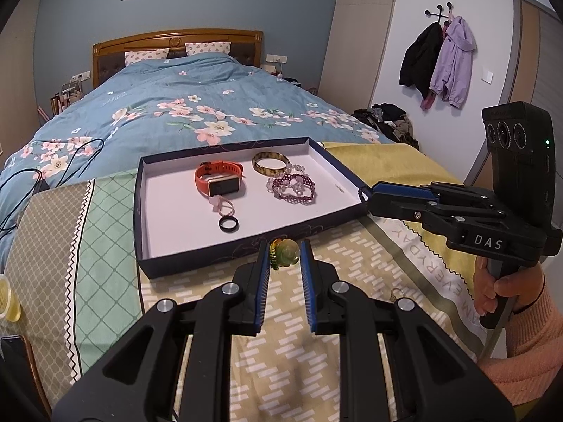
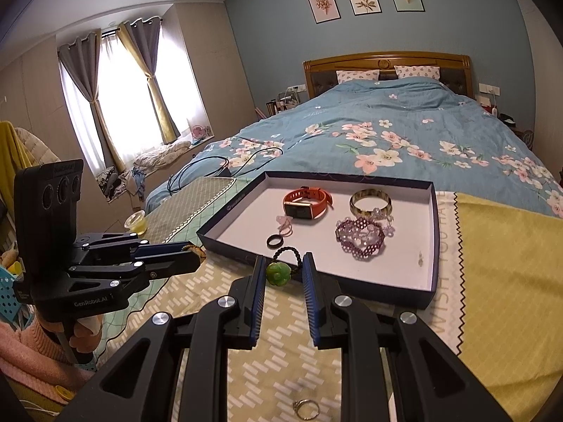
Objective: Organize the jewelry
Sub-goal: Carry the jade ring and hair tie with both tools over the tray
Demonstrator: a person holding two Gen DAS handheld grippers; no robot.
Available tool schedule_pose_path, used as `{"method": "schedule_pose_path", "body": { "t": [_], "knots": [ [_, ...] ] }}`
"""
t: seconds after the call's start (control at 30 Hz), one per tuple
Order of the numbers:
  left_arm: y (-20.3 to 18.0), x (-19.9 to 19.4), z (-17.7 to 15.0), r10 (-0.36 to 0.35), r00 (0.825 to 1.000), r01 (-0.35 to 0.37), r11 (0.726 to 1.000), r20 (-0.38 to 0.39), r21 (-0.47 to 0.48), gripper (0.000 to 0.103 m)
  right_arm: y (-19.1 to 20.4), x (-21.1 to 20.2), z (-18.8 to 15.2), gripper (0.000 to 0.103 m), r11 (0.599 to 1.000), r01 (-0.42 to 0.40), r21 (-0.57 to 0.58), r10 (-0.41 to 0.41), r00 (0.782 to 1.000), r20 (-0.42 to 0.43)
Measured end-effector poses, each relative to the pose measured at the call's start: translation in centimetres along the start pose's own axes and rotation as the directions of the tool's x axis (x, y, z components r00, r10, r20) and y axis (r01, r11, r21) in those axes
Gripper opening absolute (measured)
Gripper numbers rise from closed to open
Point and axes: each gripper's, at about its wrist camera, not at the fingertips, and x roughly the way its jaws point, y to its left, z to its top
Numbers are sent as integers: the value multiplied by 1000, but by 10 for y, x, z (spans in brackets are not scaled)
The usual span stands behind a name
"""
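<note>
Left wrist view: your left tool (image 1: 284,254) grips a green pendant (image 1: 285,254) just before the tray (image 1: 147,218); watch (image 1: 220,183) and bangle (image 1: 271,164) already inside.
Right wrist view: your right tool (image 2: 283,269) holds a green-beaded bracelet (image 2: 281,269) near the tray rim (image 2: 436,246); a ring (image 2: 307,408) waits on the bed.
</note>
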Motion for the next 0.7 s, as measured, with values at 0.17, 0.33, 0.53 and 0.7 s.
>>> {"method": "schedule_pose_path", "body": {
  "t": [0.17, 0.33, 0.53, 0.7],
  "knots": [
    [0, 3, 7, 3, 1000, -3, 1000, 6, 1, 18, -4, 2, 4, 19, 1000, -1, 1, 1, 1000, 4],
    [3, 6, 10, 7, 1000, -7, 1000, 4, -5, 18, -8, 5, 8, 19, 1000, -6, 10, 6, 1000, -4],
    [7, 11, 16, 16, 1000, -16, 1000, -4, -13, 18, -15, 7, 15, 19, 1000, -7, 23, 8, 1000, -8],
    [11, 14, 23, 26, 1000, -26, 999, -1, -21, 18, -18, 10, 22, 19, 1000, -4, 23, 5, 1000, -10]
  ]
}}
